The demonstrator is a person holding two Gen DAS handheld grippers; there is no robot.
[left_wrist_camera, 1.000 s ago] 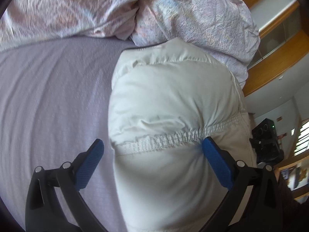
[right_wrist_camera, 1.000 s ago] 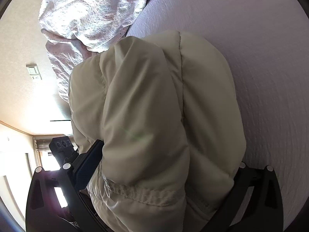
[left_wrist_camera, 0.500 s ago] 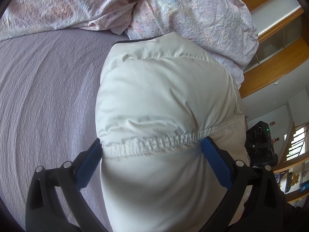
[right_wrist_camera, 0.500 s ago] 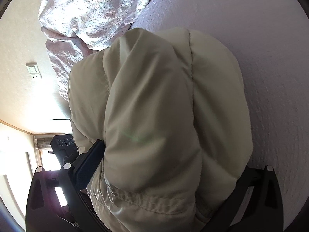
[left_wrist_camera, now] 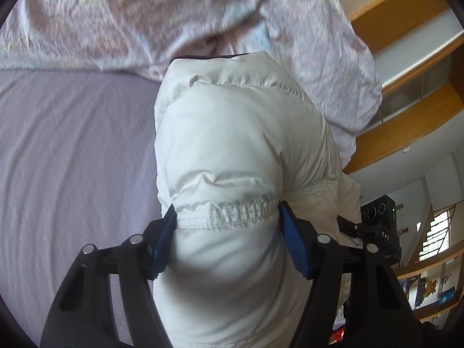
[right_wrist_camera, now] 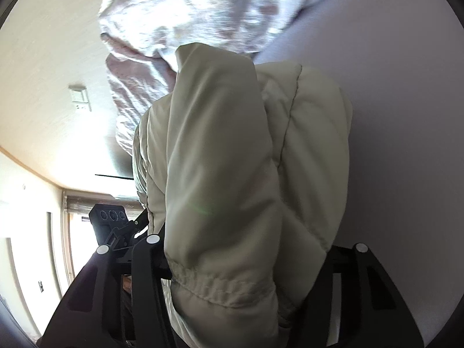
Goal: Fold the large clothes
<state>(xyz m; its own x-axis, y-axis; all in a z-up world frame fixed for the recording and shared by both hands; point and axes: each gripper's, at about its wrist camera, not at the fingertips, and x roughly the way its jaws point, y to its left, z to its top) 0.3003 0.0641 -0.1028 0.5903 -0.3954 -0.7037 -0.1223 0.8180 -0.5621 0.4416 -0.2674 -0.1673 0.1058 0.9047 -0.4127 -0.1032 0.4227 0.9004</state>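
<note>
A cream puffer jacket (left_wrist_camera: 240,150) is bunched between both grippers above a lilac bed sheet (left_wrist_camera: 72,159). My left gripper (left_wrist_camera: 229,223) is shut on the jacket at an elastic stitched hem, its blue pads (left_wrist_camera: 293,243) pressing either side. In the right wrist view the same jacket (right_wrist_camera: 232,159) fills the middle. My right gripper (right_wrist_camera: 243,278) is shut on it near a gathered hem; its fingertips are hidden under the fabric. Each view shows the other gripper's black camera body behind the jacket.
A crumpled pink patterned duvet (left_wrist_camera: 174,20) lies at the far side of the bed, also in the right wrist view (right_wrist_camera: 188,20). Wooden shelving (left_wrist_camera: 406,107) stands to the right. A beige wall with a switch plate (right_wrist_camera: 79,98) shows on the left.
Both grippers have closed in on the jacket, squeezing the bundle narrower. The jacket has shifted toward the duvet.
</note>
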